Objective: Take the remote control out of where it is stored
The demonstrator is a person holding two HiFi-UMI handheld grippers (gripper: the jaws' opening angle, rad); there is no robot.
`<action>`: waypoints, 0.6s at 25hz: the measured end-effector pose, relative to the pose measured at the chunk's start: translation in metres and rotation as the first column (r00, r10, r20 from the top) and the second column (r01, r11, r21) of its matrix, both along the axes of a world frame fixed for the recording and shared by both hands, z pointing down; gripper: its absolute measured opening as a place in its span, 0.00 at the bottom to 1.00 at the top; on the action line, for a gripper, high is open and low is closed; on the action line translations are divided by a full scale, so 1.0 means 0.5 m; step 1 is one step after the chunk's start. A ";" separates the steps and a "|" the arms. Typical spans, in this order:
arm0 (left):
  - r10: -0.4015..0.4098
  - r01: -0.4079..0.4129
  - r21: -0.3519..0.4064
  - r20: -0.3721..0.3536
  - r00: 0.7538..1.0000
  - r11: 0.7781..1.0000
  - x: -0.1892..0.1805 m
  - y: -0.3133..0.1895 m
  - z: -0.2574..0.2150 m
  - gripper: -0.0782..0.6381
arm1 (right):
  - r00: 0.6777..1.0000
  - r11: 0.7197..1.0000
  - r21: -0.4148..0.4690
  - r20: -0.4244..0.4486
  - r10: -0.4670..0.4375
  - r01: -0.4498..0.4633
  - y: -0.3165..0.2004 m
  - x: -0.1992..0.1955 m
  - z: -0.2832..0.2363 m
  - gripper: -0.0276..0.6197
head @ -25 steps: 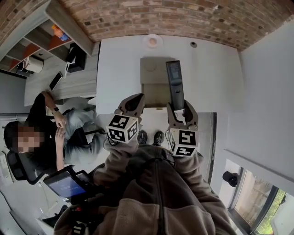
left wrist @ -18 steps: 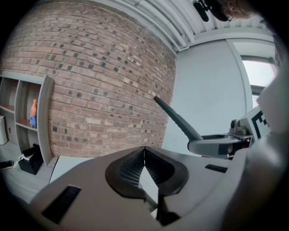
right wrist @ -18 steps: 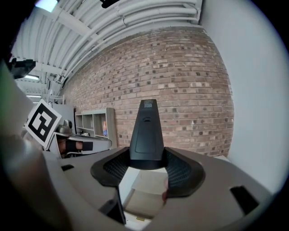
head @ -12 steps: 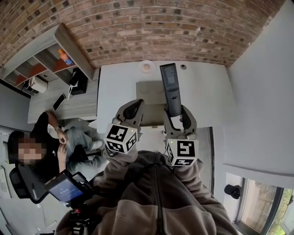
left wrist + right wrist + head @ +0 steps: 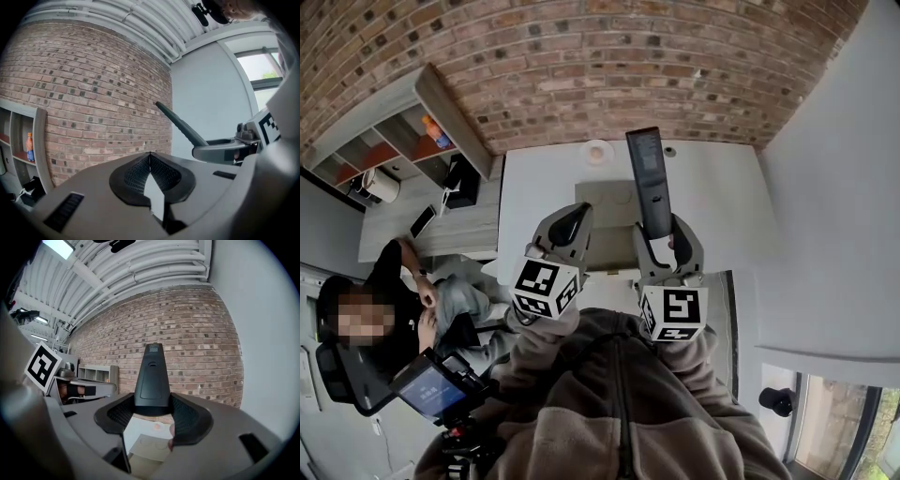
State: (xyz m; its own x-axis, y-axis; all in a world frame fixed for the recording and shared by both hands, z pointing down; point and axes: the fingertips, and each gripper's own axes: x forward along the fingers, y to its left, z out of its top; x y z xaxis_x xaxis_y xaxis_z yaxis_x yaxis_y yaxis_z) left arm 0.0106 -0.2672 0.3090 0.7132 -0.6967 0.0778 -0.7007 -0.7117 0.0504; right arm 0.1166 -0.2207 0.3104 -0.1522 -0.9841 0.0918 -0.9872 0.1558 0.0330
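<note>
Holds the black remote control [image 5: 650, 178] pinched by its lower end in the right claw [image 5: 664, 228], up above the white tabletop [image 5: 722, 192]. Has the left claw [image 5: 575, 217] pressed together, empty, alongside. Below, perhaps an open beige box [image 5: 605, 199].

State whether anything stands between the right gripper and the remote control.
Nothing visible does. The right gripper is shut on the remote control's lower end, holding it in the air over the white table.
</note>
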 end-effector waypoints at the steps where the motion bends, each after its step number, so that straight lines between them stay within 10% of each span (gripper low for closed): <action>1: -0.001 0.001 0.003 0.002 1.000 1.000 0.000 -0.001 -0.002 0.12 | 1.000 1.000 0.002 0.000 -0.001 0.001 -0.001 0.001 -0.001 0.42; 15: 0.001 -0.001 -0.002 0.002 1.000 1.000 0.009 -0.005 -0.003 0.12 | 1.000 1.000 0.012 -0.001 0.002 -0.002 0.000 0.007 -0.010 0.42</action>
